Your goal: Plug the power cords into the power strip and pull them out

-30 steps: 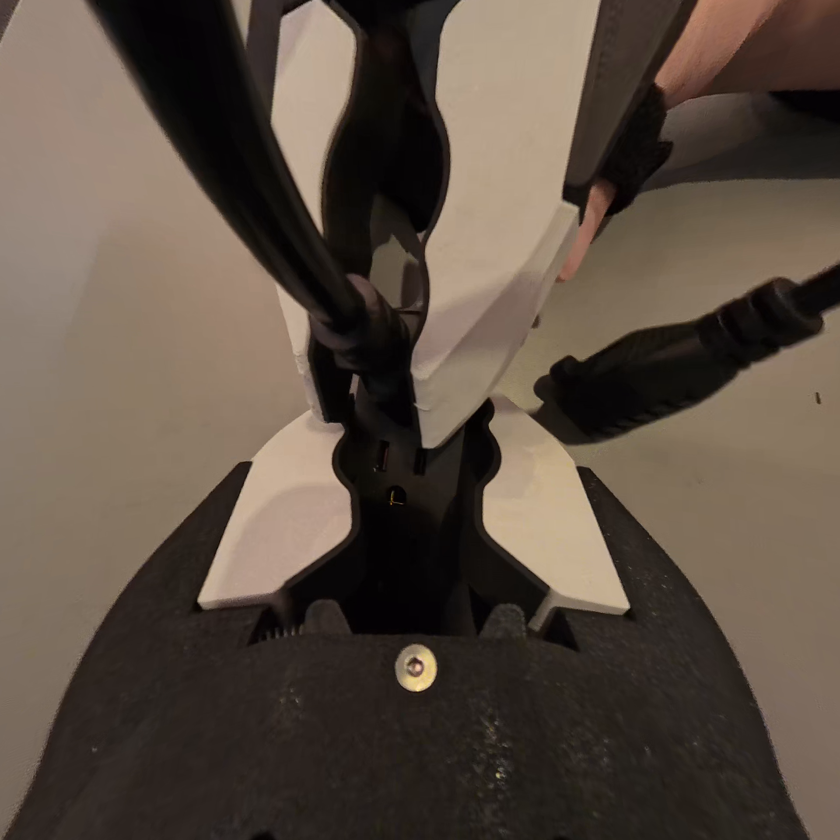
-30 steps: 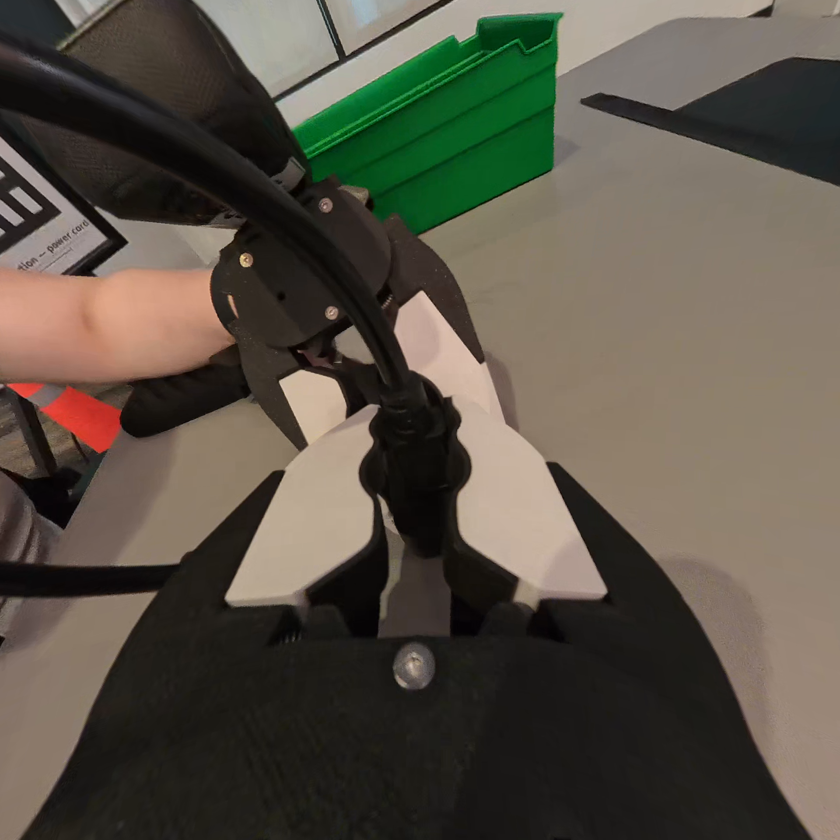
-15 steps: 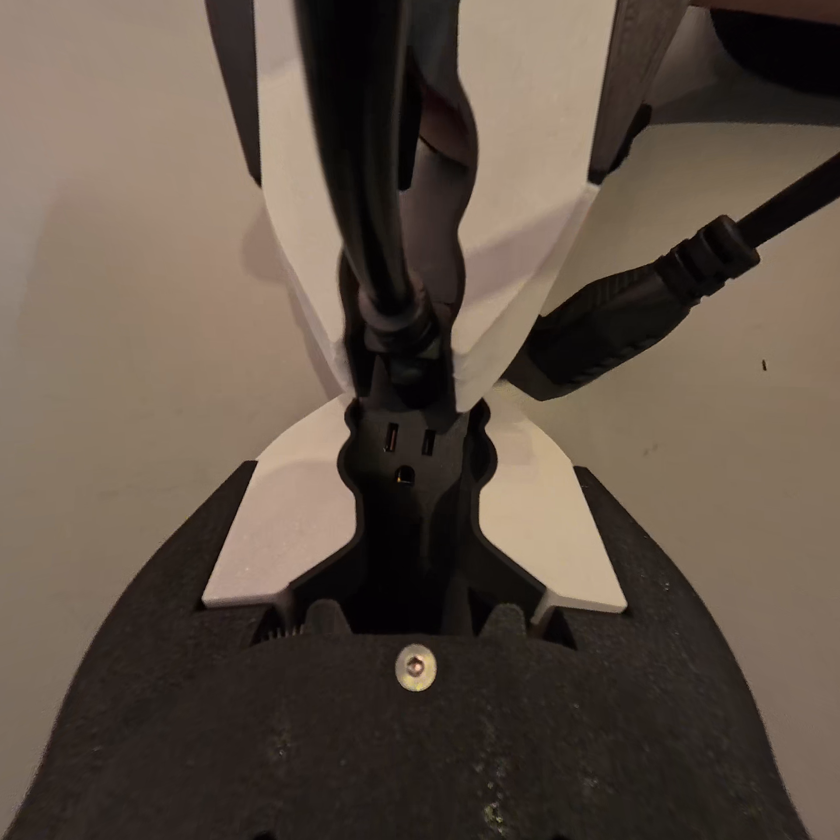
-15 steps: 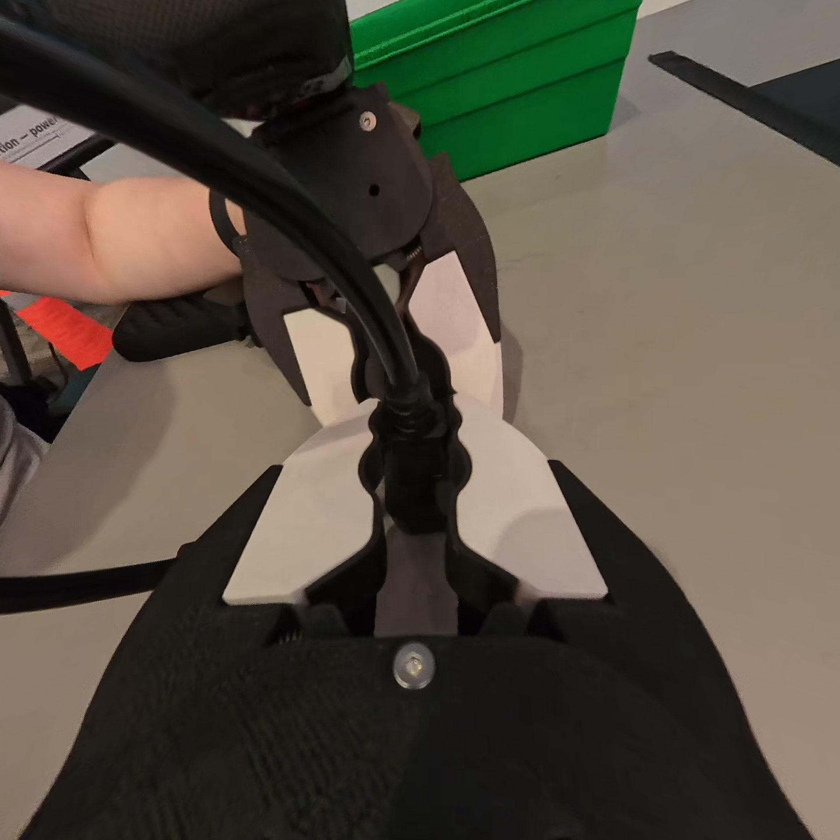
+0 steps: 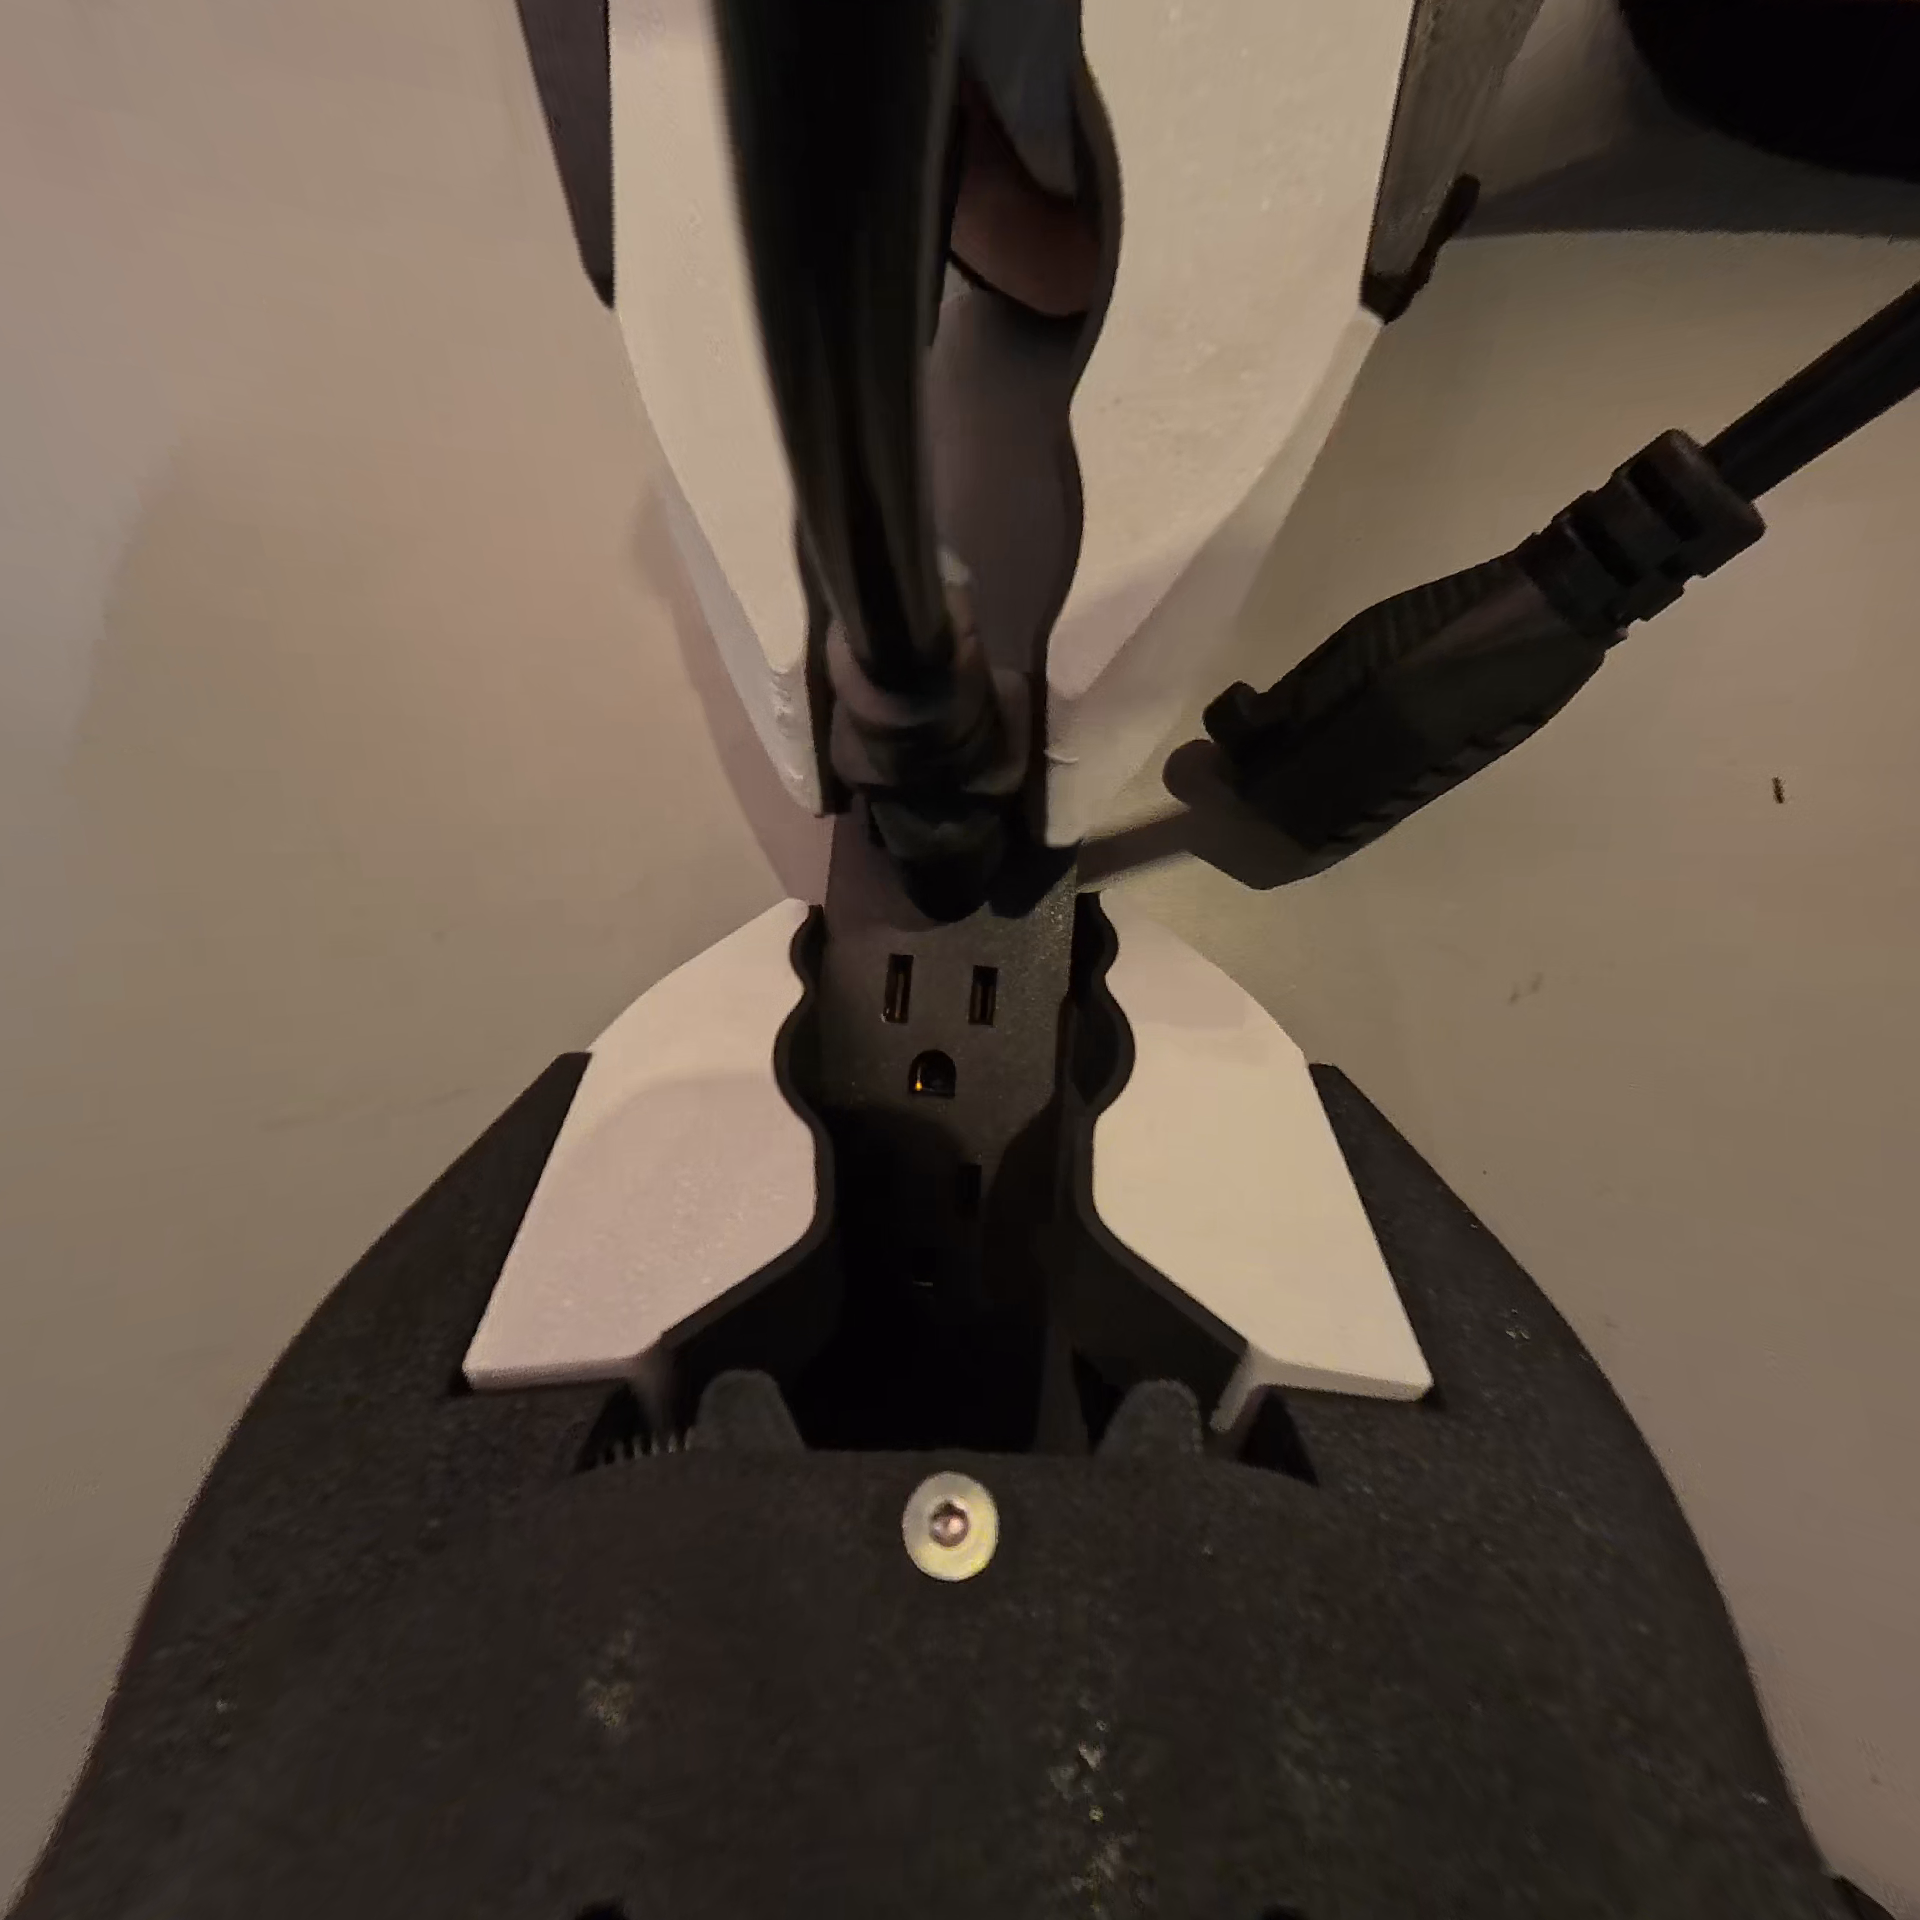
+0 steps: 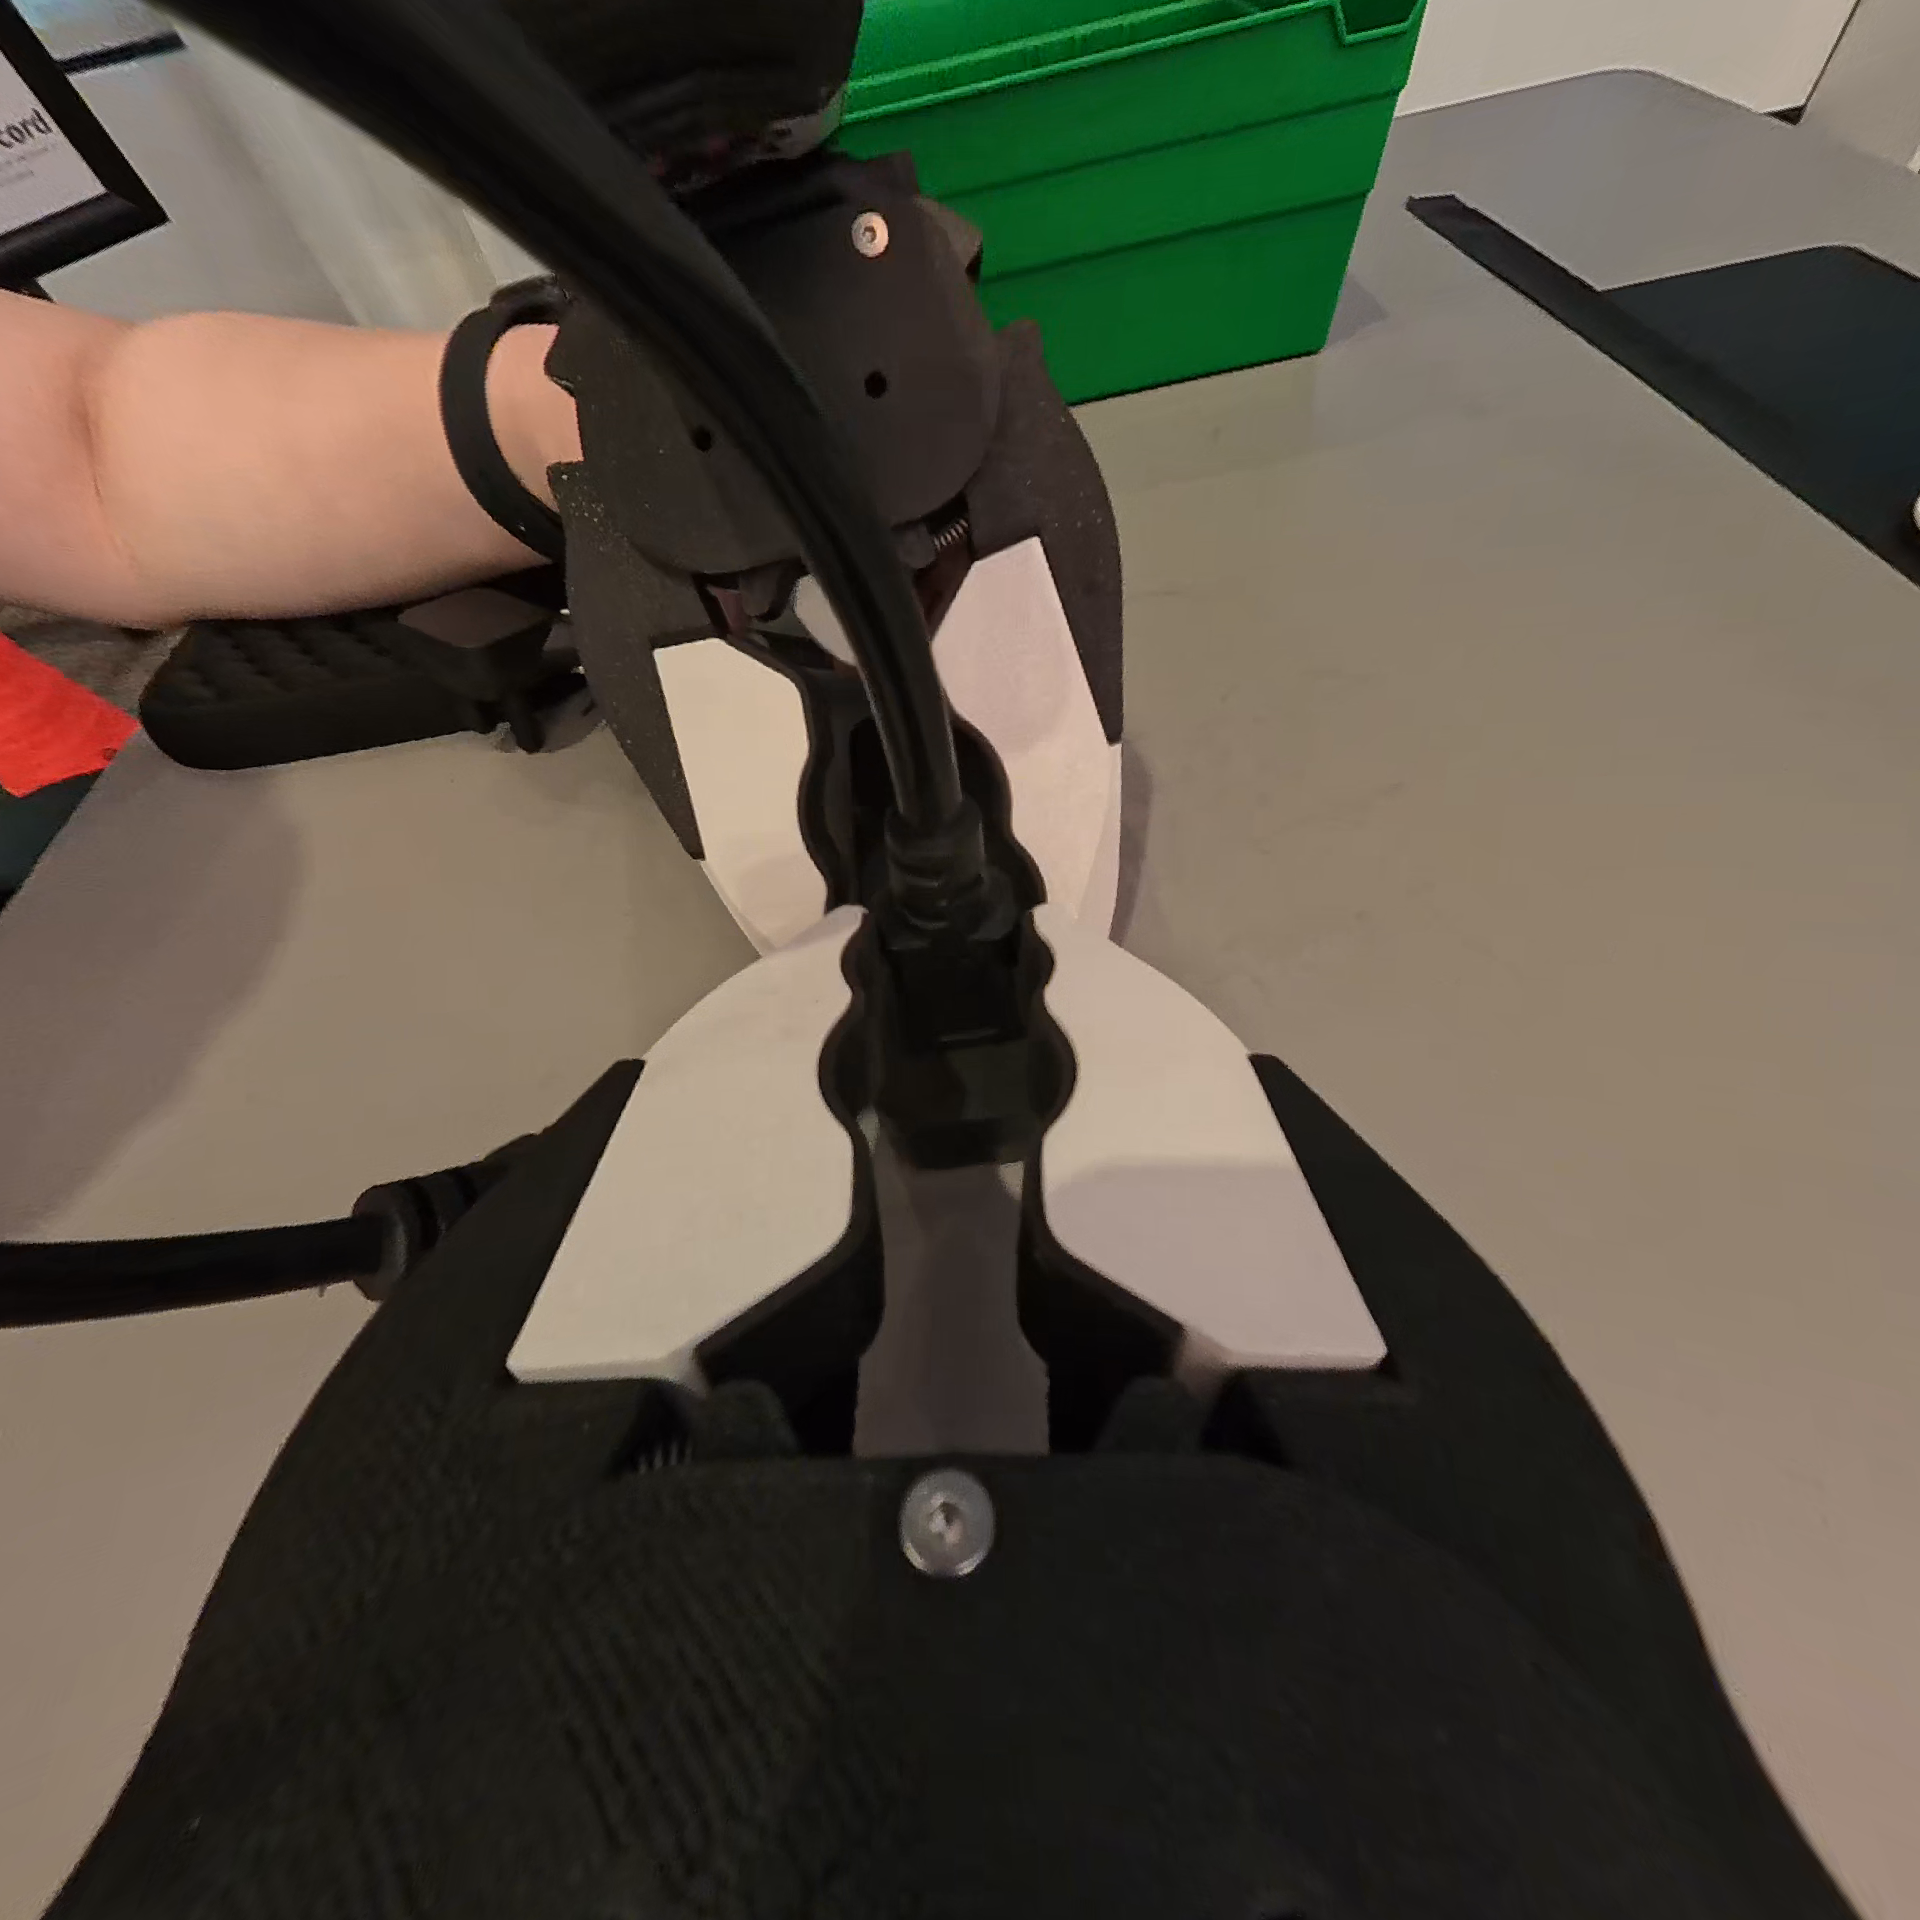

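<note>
Lab or office: grey table (image 6: 1507,727), green bin (image 6: 1143,187), framed sign (image 6: 62,135).

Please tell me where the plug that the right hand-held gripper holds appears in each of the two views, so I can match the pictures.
Left wrist view: the plug is at upper centre, on the black power strip.
Right wrist view: the plug is at centre, in the right hand-held gripper.
Shared landmark: its thick black cord, rising from the plug.

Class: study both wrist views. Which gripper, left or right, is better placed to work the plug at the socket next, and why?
Right. The right gripper is shut on the black moulded plug directly above the black power strip, which the left gripper clamps steady. A second black plug lies loose alongside.
</note>
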### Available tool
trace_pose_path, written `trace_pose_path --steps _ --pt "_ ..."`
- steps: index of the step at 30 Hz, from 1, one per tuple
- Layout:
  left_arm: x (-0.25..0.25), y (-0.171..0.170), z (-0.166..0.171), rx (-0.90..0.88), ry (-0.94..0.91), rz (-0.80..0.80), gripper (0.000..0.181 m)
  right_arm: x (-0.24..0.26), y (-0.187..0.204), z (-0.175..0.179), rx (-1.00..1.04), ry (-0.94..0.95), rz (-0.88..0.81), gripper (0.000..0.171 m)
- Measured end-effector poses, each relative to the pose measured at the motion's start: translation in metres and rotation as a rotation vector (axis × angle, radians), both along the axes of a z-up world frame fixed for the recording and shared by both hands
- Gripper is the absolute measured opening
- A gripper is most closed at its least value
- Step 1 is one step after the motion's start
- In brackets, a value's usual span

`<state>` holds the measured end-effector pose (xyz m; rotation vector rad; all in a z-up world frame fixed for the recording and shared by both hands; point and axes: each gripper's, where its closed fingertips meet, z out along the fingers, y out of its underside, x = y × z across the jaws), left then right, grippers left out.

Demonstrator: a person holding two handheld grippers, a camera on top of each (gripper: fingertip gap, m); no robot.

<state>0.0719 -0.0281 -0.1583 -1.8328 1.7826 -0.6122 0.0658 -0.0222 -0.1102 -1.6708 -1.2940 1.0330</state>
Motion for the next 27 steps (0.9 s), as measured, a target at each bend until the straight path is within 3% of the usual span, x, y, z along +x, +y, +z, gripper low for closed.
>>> trace_pose_path --steps 8,14,27 --pt "-0.001 -0.001 0.0 0.008 0.03 0.003 0.045 -0.006 0.0 -0.015 0.07 -0.129 -0.025 0.027" --pt "0.0 -0.001 0.002 0.074 0.023 -0.041 0.045 -0.006 -0.001 -0.012 0.082 -0.115 -0.019 0.026" --pt "0.001 -0.005 0.002 -0.03 -0.105 -0.101 0.045 -0.01 -0.002 -0.015 0.041 -0.127 -0.02 0.028"
